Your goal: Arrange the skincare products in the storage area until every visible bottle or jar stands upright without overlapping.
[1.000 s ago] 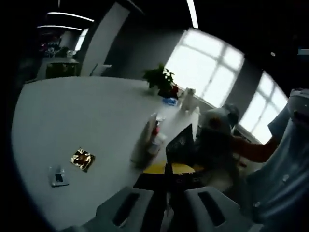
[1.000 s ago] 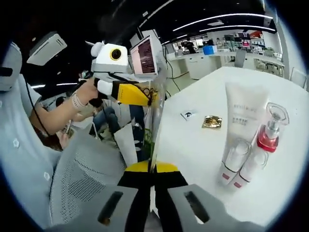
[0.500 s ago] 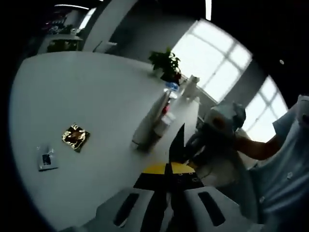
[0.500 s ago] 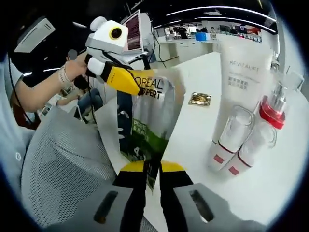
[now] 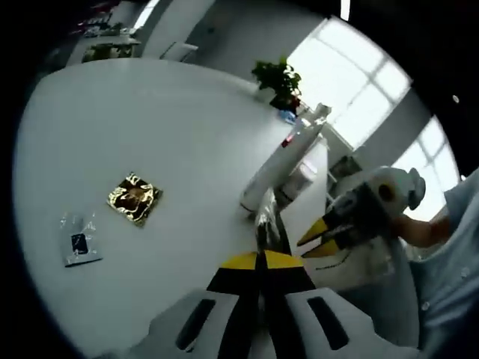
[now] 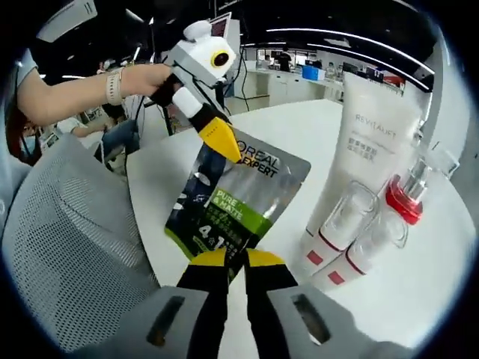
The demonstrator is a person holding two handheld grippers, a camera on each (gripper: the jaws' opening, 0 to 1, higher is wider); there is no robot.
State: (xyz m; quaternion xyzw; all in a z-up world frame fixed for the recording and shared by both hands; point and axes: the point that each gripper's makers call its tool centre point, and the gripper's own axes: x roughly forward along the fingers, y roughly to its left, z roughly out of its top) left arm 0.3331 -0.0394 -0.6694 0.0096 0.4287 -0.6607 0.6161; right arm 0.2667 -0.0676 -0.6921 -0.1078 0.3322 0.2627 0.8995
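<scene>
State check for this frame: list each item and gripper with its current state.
Silver and green face-mask sachet: held off the white table by both grippers.
Tall white tube: upright.
Two small clear-capped white bottles: upright beside the tube.
Red-collared pump bottle: upright.
Gold foil sachet: flat.
Small clear packet: flat.
Left gripper: shut on sachet.
Right gripper: shut on sachet.

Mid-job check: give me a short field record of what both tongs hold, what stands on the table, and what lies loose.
held item: grey sachet with green label
right tongs: shut on the sachet's lower edge
left tongs: shut on the sachet's upper edge
standing: white tube, red-collared pump bottle, two small clear-capped bottles, close together
loose on table: gold packet, small clear packet
</scene>
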